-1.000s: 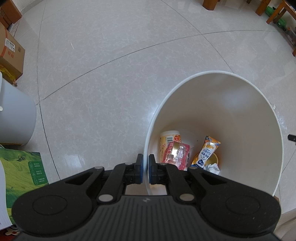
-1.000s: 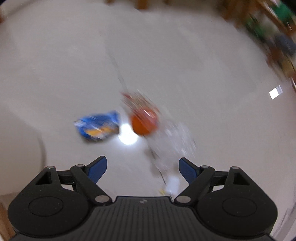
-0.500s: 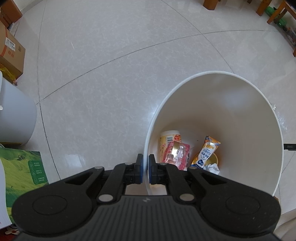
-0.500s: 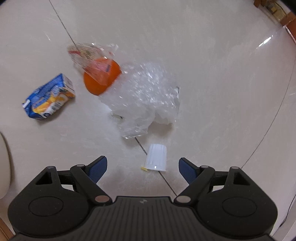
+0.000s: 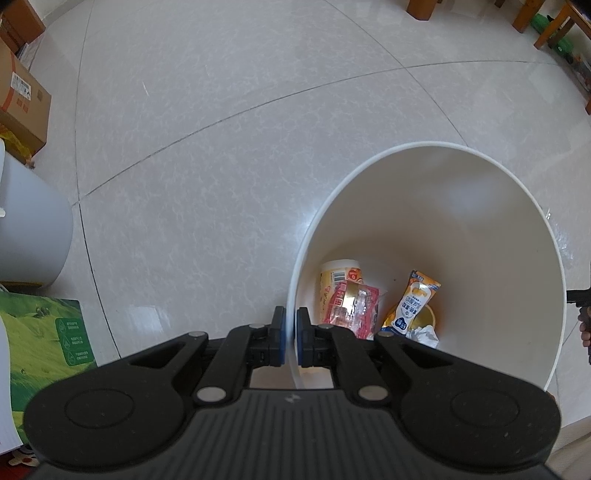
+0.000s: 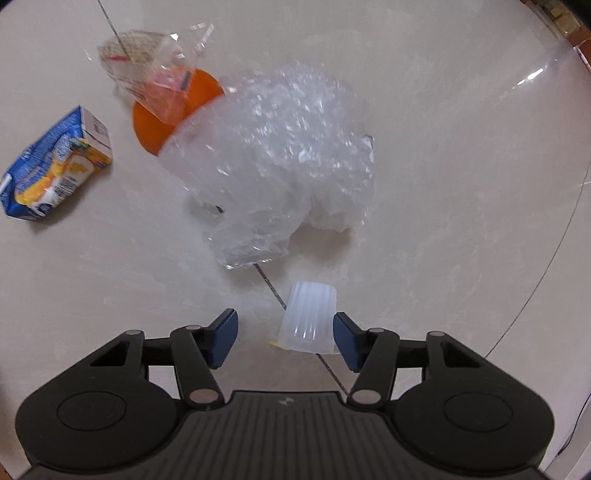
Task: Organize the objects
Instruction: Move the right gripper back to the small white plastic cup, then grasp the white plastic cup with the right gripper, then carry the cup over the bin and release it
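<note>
White bin, the biggest thing here, stands on the pale tiled floor. Its near rim is pinched between the closed jaws of the left gripper, one pad outside the wall and one inside. At its bottom lie a yellow cup, a red-and-clear wrapper, an orange-and-white pouch and a bit of crumpled white paper. Off to the left of the bin are a second pale bin, a cardboard box and a green printed carton; wooden furniture legs show at the far edge.

On the floor under the right gripper, a crumpled clear plastic bag is the bulkiest piece and lies just beyond the fingers. Behind it, touching it, is an orange round object partly covered by a clear printed wrapper. A crushed blue-and-yellow drink carton lies well apart to the left. Smallest, a ribbed white cup lies on a tile seam between the right gripper's jaws, which are closing; the right pad is at its side, the left pad stands clear of it.
</note>
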Action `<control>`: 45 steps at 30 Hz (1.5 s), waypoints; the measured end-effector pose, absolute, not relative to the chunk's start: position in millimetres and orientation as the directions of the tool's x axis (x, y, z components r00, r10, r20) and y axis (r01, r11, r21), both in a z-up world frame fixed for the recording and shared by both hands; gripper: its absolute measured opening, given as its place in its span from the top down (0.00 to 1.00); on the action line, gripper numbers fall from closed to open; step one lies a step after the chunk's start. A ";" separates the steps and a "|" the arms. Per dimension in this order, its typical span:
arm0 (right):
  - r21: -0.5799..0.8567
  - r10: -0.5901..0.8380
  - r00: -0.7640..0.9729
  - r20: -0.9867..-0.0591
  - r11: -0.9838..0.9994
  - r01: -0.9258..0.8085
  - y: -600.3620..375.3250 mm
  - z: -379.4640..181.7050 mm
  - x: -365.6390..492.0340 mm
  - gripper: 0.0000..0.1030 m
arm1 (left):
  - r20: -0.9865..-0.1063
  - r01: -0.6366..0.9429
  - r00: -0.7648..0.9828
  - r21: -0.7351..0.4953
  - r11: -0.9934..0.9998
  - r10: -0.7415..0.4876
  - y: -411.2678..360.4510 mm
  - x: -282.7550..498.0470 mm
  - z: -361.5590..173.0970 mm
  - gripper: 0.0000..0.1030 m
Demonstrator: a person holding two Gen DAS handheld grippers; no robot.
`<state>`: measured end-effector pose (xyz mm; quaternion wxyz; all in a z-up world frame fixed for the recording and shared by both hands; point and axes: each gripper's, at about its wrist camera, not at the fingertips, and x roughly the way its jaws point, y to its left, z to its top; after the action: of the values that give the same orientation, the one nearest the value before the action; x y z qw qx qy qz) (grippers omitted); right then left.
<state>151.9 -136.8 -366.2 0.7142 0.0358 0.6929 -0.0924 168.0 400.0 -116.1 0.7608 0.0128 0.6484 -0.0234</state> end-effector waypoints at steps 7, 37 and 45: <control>-0.120 -0.120 -0.009 -0.993 0.978 0.169 -135.9 -376.4 150.0 0.61 | -0.988 0.052 0.155 -0.008 0.999 -0.016 399.2 170.0 -116.6 0.97; 0.114 0.177 0.146 -0.973 0.925 -0.363 46.9 -112.4 143.3 0.61 | -0.987 0.066 0.160 0.001 0.998 -0.009 396.0 167.7 -118.1 0.97; 0.148 0.310 0.209 -0.927 0.817 -0.557 115.6 -40.2 131.9 0.61 | -0.986 0.076 0.163 -0.002 0.997 -0.014 395.4 167.7 -117.3 0.97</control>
<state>131.9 115.6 -40.2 0.7695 -0.1098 0.5624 0.2819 167.7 395.4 -117.3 0.7623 0.0237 0.6461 -0.0295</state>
